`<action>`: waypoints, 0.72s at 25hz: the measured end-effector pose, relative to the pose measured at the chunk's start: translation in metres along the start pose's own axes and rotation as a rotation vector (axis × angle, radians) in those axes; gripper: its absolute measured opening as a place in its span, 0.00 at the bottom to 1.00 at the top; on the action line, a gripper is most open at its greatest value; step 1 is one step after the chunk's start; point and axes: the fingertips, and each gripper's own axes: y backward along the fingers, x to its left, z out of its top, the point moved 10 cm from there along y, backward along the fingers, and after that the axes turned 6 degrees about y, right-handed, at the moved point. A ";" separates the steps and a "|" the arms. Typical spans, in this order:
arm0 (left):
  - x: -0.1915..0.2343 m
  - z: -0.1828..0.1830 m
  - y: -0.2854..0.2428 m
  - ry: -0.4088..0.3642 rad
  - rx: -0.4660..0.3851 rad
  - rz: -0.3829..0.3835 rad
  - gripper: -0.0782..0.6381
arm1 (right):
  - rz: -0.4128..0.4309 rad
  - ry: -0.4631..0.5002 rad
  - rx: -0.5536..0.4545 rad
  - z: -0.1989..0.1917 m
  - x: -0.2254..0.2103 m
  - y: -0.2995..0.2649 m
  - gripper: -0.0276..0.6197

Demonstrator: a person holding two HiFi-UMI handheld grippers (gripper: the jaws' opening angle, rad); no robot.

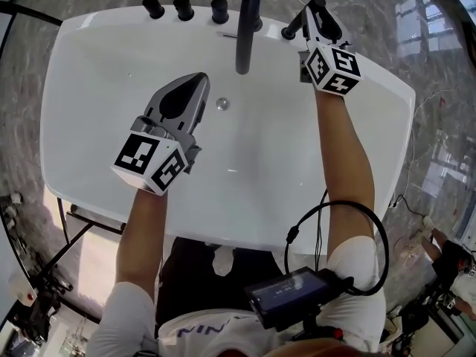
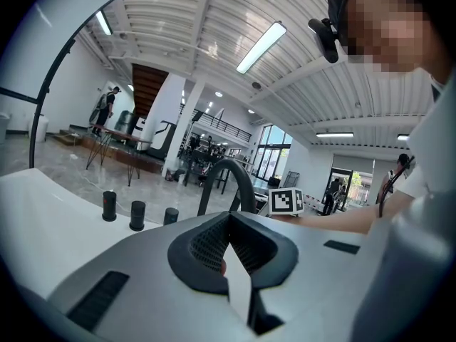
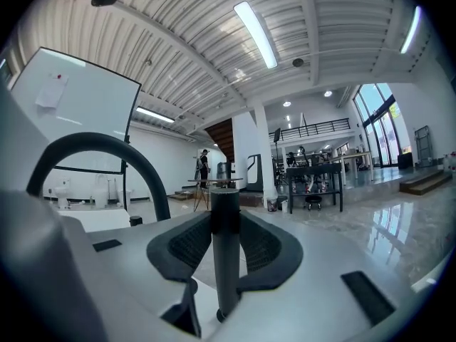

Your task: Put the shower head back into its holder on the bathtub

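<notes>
Shower head [image 1: 292, 27]: a slim, dark stick-shaped piece, just to the right of the arched black spout [image 1: 248, 24] at the far rim of the white bathtub [image 1: 111, 17]. The right gripper [image 1: 316, 10] has its fingers clamped on it. In the right gripper view the round handle [image 3: 226, 255] stands upright between the two ribbed pads, which press on it from both sides. Its lower end shows below the pads. I cannot pick out the holder itself; it probably sits on the rim close to the right of the spout.

The left gripper [image 1: 199, 76] hangs over the tub basin, nearer the person than the spout and to its left, with its fingers closed together on nothing.

The handle looks rigid, smooth and likely metal or hard plastic, so it should be fairly light but slippery. A round shaft like this can twist or slide between the pads. A mid-shaft grip like the present one looks sensible, since it leaves the lower end free to enter a socket. Three black knobs [image 1: 183, 7] stand to the left of the spout.
</notes>
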 end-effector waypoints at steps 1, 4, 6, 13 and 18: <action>0.001 -0.001 0.000 0.002 0.003 0.003 0.13 | 0.004 0.005 0.000 -0.002 0.001 -0.001 0.23; 0.004 -0.005 -0.001 0.006 0.012 0.004 0.13 | 0.010 0.027 0.002 -0.004 0.003 -0.005 0.23; 0.006 -0.005 -0.001 0.007 0.014 0.005 0.13 | 0.005 0.031 0.011 -0.005 0.001 -0.009 0.23; 0.008 -0.002 0.006 0.008 0.003 0.001 0.13 | -0.018 0.007 0.039 -0.018 0.000 -0.006 0.23; 0.012 -0.005 0.014 0.011 0.011 0.010 0.13 | -0.016 0.065 0.048 -0.020 0.008 -0.008 0.23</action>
